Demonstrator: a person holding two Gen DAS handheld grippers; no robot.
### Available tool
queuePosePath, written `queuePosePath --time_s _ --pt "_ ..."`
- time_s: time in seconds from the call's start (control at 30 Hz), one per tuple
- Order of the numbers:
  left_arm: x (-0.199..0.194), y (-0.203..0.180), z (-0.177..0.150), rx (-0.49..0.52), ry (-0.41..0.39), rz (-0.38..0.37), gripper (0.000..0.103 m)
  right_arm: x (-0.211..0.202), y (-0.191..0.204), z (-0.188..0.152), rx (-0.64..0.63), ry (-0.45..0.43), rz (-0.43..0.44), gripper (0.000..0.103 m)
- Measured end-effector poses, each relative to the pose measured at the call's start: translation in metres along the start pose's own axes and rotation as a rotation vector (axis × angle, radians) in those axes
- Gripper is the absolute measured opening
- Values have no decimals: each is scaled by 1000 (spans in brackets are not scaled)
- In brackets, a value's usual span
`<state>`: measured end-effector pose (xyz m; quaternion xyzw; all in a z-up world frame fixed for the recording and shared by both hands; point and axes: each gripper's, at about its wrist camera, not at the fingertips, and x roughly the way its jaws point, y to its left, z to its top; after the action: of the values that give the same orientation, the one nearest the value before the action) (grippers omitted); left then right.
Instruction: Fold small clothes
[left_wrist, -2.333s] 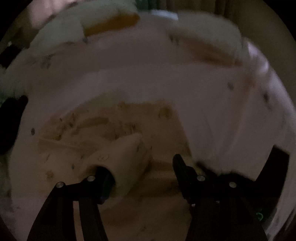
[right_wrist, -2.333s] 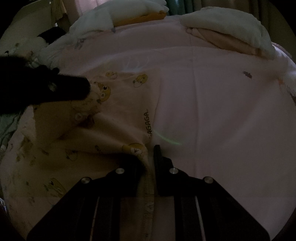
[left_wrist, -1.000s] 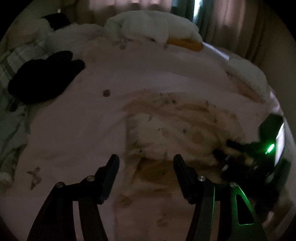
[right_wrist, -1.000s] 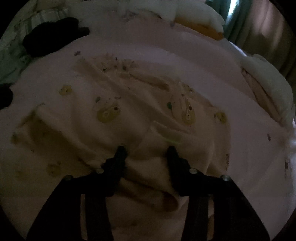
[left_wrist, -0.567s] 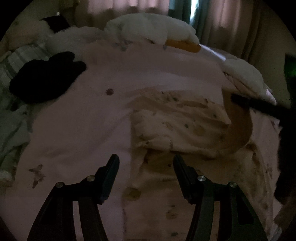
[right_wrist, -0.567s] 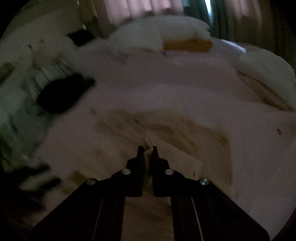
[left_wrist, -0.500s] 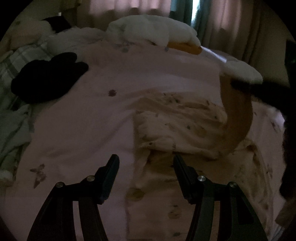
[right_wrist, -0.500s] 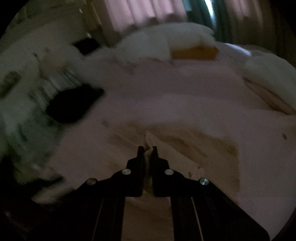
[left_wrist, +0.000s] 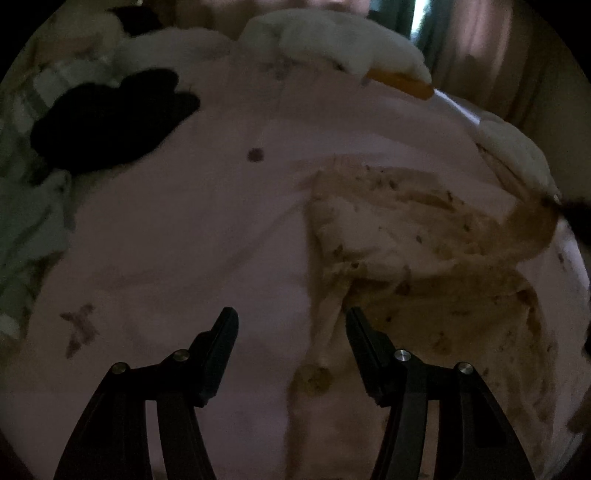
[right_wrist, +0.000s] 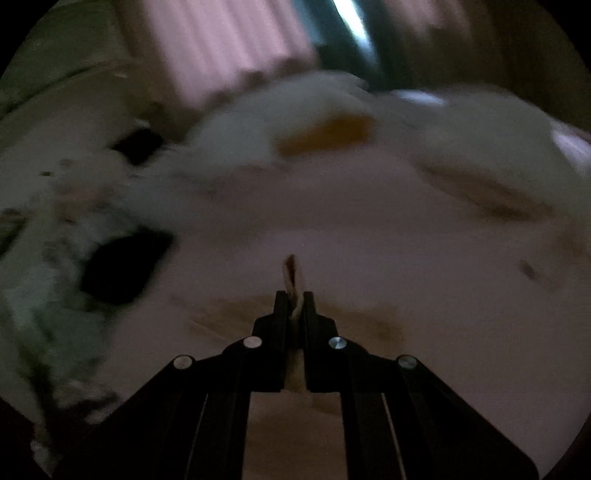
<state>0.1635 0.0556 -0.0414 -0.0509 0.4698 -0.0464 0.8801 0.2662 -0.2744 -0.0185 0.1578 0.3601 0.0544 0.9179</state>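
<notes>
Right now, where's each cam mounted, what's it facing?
Left wrist: rides the left gripper, angled down at the cream garment on the pink bedsheet; fingers apart, empty.
Right wrist: rides the right gripper, facing the pillows; fingers pinch the garment's edge.
Shared: bedsheet, garment, pillows, black cloth.

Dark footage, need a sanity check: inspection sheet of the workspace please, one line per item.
Surface: pink bedsheet, small dark prints.
Job's things: cream printed garment lying crumpled on the sheet, one edge lifted at right.
Clutter: black cloth far left; white bedding with an orange piece at the head.
Grippers: left gripper open above the garment's left edge, not touching; right gripper shut on a garment fold.
Cables: nothing seen.
Surroundings: curtains behind the bed; room dim, right view blurred.
</notes>
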Motion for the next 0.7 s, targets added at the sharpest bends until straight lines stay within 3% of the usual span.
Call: queuePosePath --time_s 0.13,0.3,0.37,0.43,0.47,0.7 --pt "5 -6 -5 -8 21 -6 60 18 -64 -46 65 126 -107 8" --pt "4 -14 -16 24 57 15 60 26 -82 -76 6 213 -222 9" --pt "3 -16 -19 36 60 28 60 21 -79 -73 2 211 -210 20" --pt "0 -16 -20 39 56 30 60 13 -77 -68 0 190 -219 47" --pt "-2 -16 -20 39 55 28 60 7 -71 -65 -15 160 -228 52" --pt "-3 -2 -26 -15 94 -7 60 -26 -62 -68 -10 114 -114 60"
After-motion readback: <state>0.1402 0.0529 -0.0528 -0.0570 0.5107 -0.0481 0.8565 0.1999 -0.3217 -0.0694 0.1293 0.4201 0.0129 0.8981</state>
